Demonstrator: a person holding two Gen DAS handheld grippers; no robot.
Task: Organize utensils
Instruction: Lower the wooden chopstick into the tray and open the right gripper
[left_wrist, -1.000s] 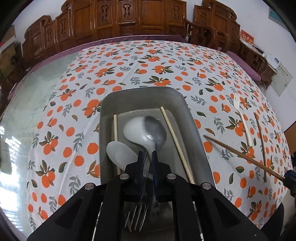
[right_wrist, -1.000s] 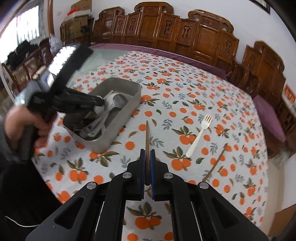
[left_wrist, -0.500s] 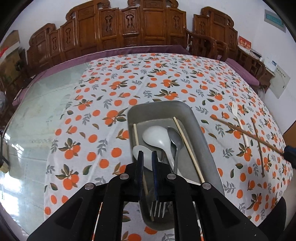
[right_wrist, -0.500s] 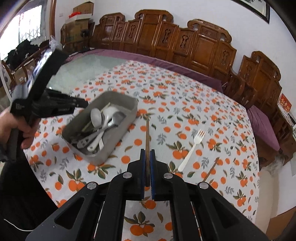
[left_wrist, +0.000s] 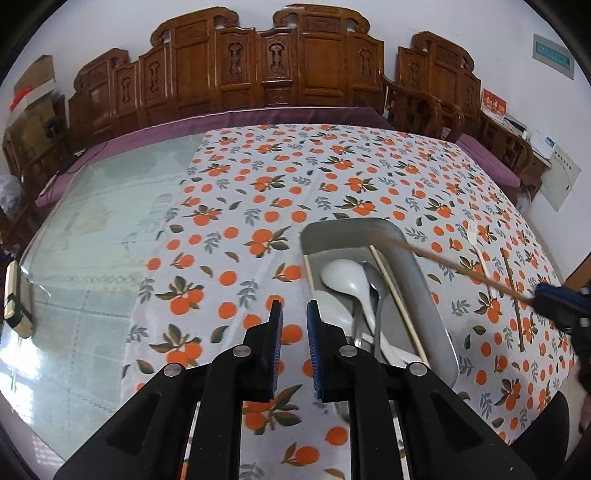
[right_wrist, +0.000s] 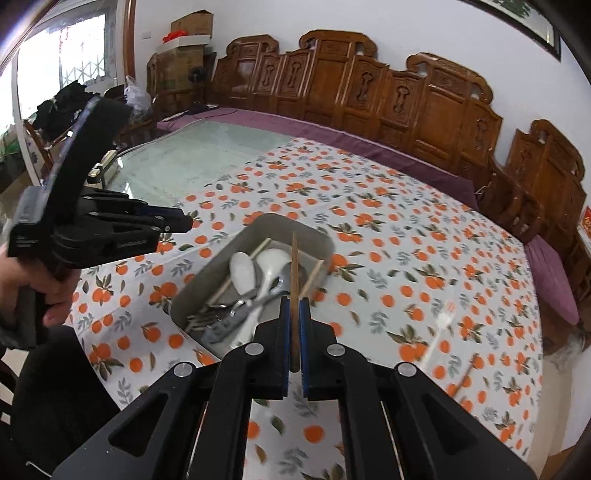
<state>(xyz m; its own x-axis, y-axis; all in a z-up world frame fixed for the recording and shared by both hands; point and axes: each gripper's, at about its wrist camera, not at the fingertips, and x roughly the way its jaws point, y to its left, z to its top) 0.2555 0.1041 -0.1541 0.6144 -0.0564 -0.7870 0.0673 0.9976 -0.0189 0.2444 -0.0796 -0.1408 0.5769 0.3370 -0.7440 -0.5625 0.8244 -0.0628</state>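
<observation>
The metal tray holds white spoons, a metal spoon, a fork and two pale chopsticks. My left gripper hangs above the tablecloth just left of the tray, its jaws opening with nothing between them. My right gripper is shut on a brown chopstick, whose tip reaches over the tray. In the left wrist view, that brown chopstick slants across the tray's far right corner from the right gripper. In the right wrist view, the left gripper is held in a hand.
A white fork and another brown chopstick lie on the orange-print cloth right of the tray. Bare glass tabletop spreads to the left, with a small block at its edge. Carved wooden chairs line the far side.
The fork that was between the left jaws now lies in the tray. The left gripper rose, drew off to the left and parted its jaws. The right gripper carried the brown chopstick over the tray.
</observation>
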